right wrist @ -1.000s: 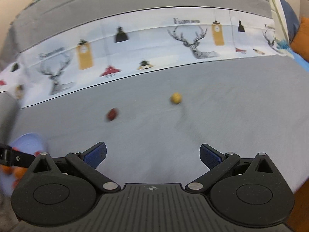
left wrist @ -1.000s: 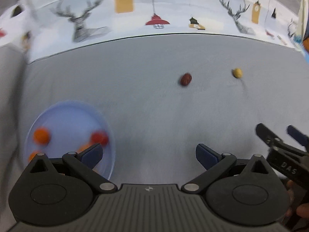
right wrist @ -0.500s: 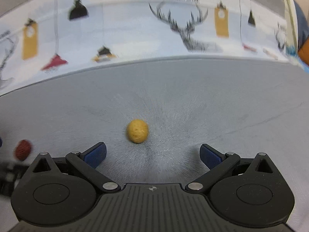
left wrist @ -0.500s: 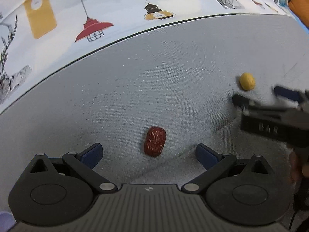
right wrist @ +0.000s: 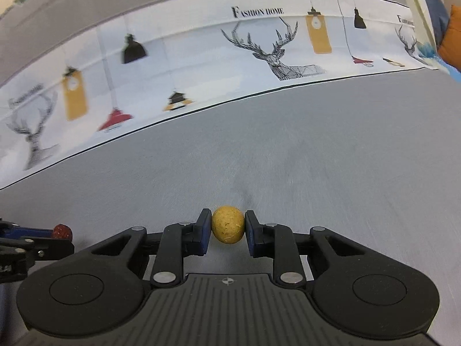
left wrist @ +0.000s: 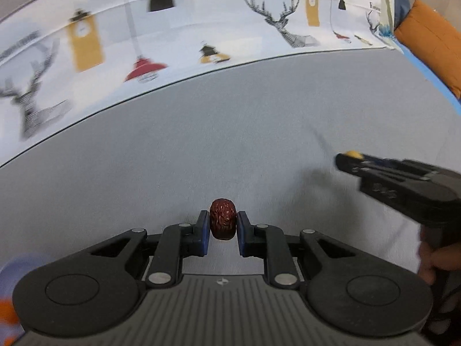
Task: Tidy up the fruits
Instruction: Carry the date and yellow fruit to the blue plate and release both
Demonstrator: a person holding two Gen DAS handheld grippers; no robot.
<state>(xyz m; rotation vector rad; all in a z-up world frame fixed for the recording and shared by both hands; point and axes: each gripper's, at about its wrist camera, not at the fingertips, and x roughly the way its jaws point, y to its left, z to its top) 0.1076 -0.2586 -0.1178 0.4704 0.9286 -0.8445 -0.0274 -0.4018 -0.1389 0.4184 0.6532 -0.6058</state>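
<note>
- At the far left of the left wrist view, a pale blue plate (left wrist: 17,268) shows only as a blurred edge behind the gripper body, with orange fruit (left wrist: 7,314) on it.
- The left gripper (left wrist: 222,226) points down at the grey cloth (left wrist: 230,144); its blue pads are pinching a wrinkled dark red date (left wrist: 222,222) on both sides.
- The date stands on end between the pads, its lower end at or just above the cloth; contact cannot be told.
- The same date (right wrist: 62,231) appears at the left edge of the right wrist view, at the tip of the left gripper.
- To the right, the right gripper (right wrist: 227,229) has its pads pressed on a round yellow fruit (right wrist: 227,228), one on either side.
- That yellow fruit (left wrist: 353,154) shows as a small patch at the tip of the right gripper in the left wrist view, and a hand (left wrist: 435,262) grips the handle below.
- The two fruits are well apart on the cloth.
- Behind the grey cloth runs a white printed band (right wrist: 201,66) with deer, lamps and lettering.
- At the far right sits an orange cushion (left wrist: 432,43).
</note>
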